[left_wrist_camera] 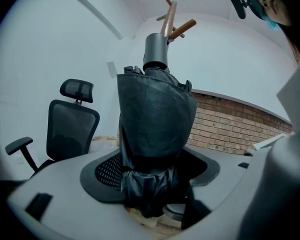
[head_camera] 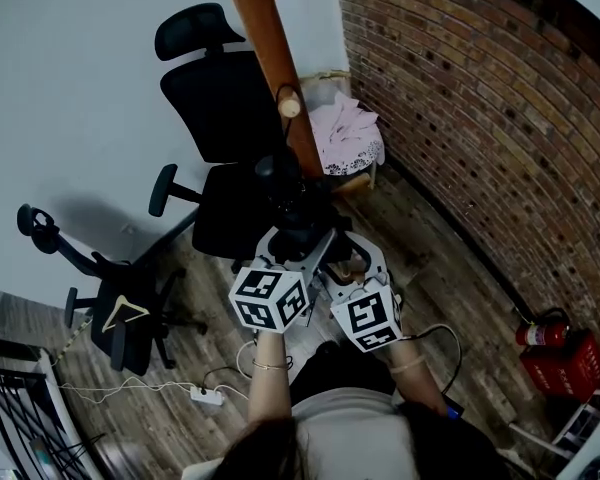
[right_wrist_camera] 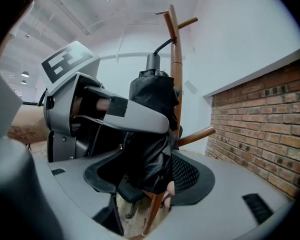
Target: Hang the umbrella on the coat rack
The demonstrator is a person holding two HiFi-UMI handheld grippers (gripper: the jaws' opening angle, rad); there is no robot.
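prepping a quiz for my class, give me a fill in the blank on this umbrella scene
1. The folded umbrella is ___ in colour.
2. The wall beside the rack is built of ___.
3. The extinguisher by that wall is ___ in colour.
Missing words: black; brick; red.

Room corner, wood floor [head_camera: 430,268]
Brick wall [head_camera: 480,118] right, white wall [head_camera: 70,88] left; black office chair [head_camera: 220,118] near it, red fire extinguisher [head_camera: 543,333] by the brick
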